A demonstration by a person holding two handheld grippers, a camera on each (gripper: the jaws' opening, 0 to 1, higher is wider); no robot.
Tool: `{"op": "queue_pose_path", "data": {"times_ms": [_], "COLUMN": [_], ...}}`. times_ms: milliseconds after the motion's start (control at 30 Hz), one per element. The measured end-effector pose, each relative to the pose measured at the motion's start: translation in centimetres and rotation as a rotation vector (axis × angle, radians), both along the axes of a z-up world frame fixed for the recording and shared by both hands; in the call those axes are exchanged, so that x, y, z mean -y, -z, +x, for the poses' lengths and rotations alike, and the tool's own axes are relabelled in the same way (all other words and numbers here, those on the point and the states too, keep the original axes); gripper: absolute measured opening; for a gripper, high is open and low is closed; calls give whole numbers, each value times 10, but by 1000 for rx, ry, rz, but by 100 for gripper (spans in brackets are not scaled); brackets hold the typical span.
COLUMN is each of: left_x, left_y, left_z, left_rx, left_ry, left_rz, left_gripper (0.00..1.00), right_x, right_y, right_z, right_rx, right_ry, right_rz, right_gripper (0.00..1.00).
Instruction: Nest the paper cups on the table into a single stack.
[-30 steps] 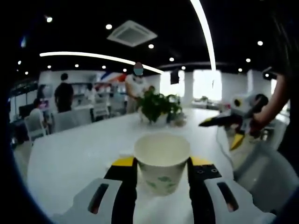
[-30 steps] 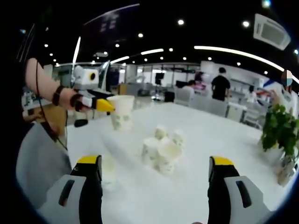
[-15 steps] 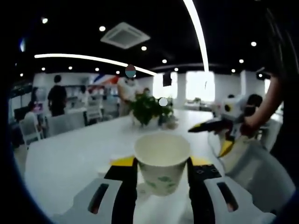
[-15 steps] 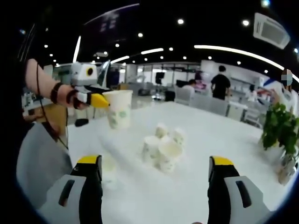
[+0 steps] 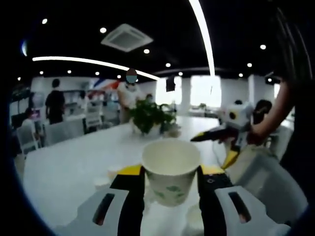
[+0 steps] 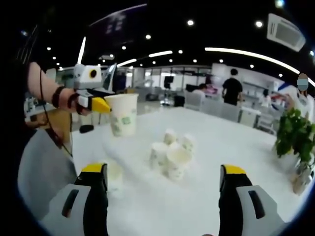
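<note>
A white paper cup with a green print stands upright between my left gripper's jaws, which are shut on its sides. In the right gripper view that same cup hangs above the table's left side, held by the left gripper. Several paper cups sit clustered at mid-table, ahead of my right gripper, which is open and holds nothing. One more cup stands by its left jaw. From the left gripper view the right gripper is at the right, jaws apart.
A potted green plant stands further along the white table; it is also at the right edge. People stand and sit in the background. A person's arm and grey-clad lap are at the left.
The left gripper's view has swung, so the plant and the right gripper sit further left in it. The held cup has drifted slightly. The right gripper has stayed put.
</note>
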State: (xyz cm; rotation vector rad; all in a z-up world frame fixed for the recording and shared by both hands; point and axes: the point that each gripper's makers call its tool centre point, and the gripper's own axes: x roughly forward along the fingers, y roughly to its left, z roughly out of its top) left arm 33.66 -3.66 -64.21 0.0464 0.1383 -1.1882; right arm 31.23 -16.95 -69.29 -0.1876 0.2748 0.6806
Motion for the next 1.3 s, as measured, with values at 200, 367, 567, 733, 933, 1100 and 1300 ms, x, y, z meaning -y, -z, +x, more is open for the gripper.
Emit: {"op": "queue_pose_path", "data": {"times_ms": [200,367,567,733,933,1100,1300], "left_x": [4,7,11,16,24,29,33], "left_y": [3,3,1,0,2,3,5], "left_z": [-1,-5,-6,-9,-14,-19,-24], "left_rx": [-3,-12,-8,-13,-18,-18,-22], "left_ry": [12,20,21,32,49,60,72], "left_rz": [11,-1,-13,-24,-24,-23,-22], "left_gripper": [40,40,40,40,40,40,40], "right_x": [2,3,3,4,5,5,4], "right_y": [0,2,5,6,5,6,2], "right_z": [1,1,0,-1,0,-2,-3], "right_rx": [2,-2,-8,-9,-11,-9,-2], "right_ry": [3,12,12,15,21,22,24], "right_rz": [-5,0,-1,-4,-1,-3,0], "right_gripper": [93,93,92,92,92,92,92]}}
